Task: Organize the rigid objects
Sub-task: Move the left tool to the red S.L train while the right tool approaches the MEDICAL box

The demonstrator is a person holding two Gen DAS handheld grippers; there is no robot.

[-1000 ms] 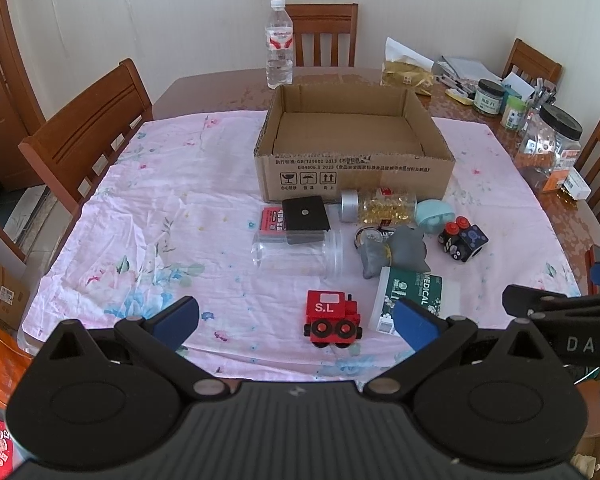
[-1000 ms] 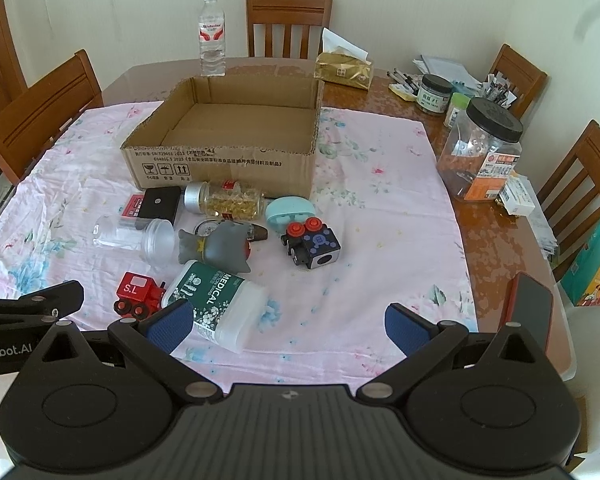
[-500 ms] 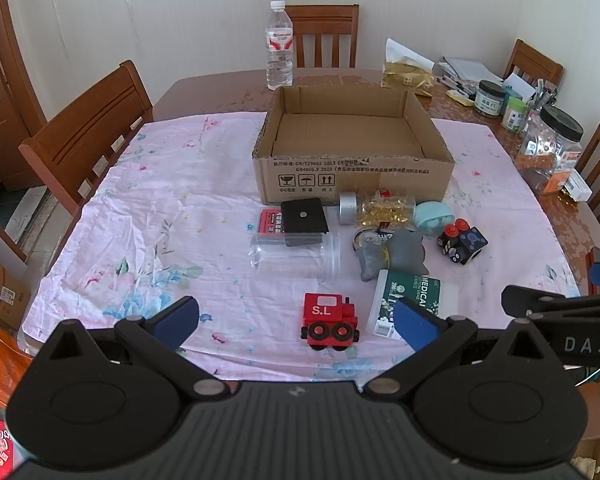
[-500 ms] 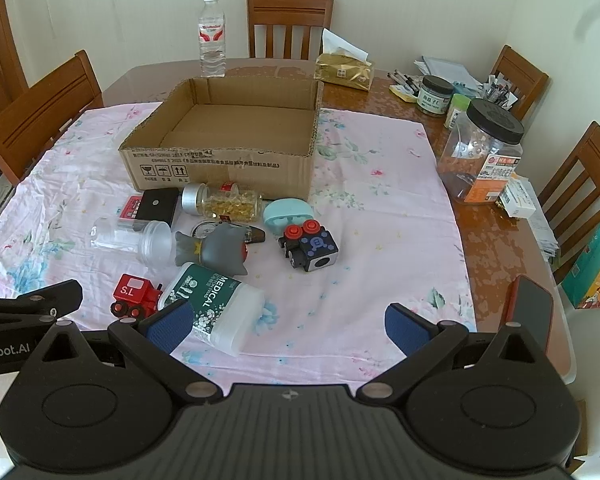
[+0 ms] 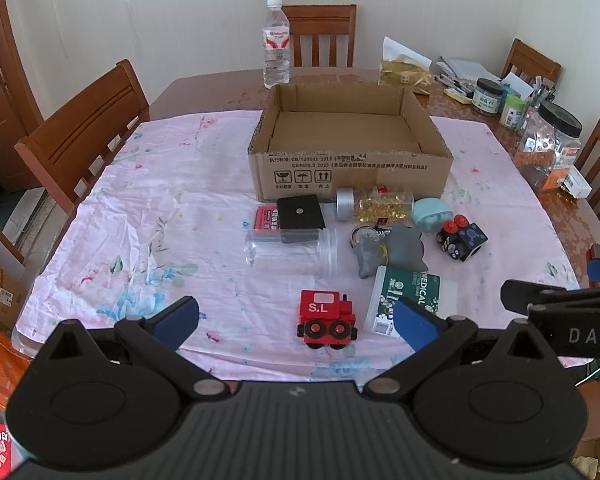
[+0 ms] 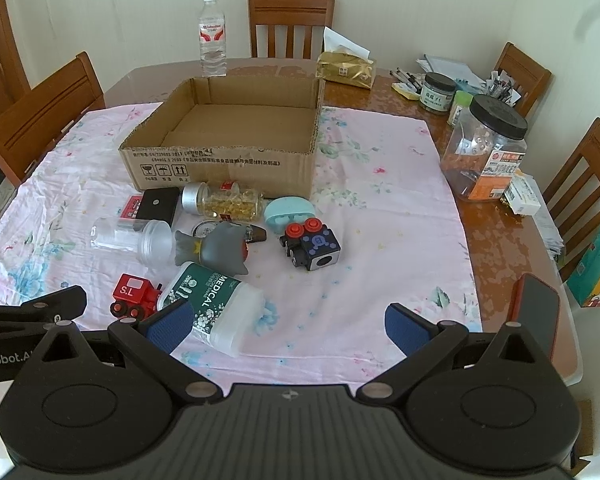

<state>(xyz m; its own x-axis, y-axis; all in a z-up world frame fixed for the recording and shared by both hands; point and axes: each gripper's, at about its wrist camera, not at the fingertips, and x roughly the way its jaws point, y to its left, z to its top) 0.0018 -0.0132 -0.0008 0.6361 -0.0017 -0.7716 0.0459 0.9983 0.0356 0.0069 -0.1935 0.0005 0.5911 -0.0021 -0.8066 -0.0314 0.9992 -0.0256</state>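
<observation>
Pink floral cloth on wooden table, chairs around, both grippers wide open, empty

The surface is glossy brown wood under a creased, matt pink floral cloth, and at its twelve o'clock stands a box of rough matt corrugated cardboard. Before it lie a clear smooth plastic jar, a glossy red painted train and a capsule bottle with a brushed metal cap. Each tool, left and right, is matt black plastic with blue textured pads.
</observation>
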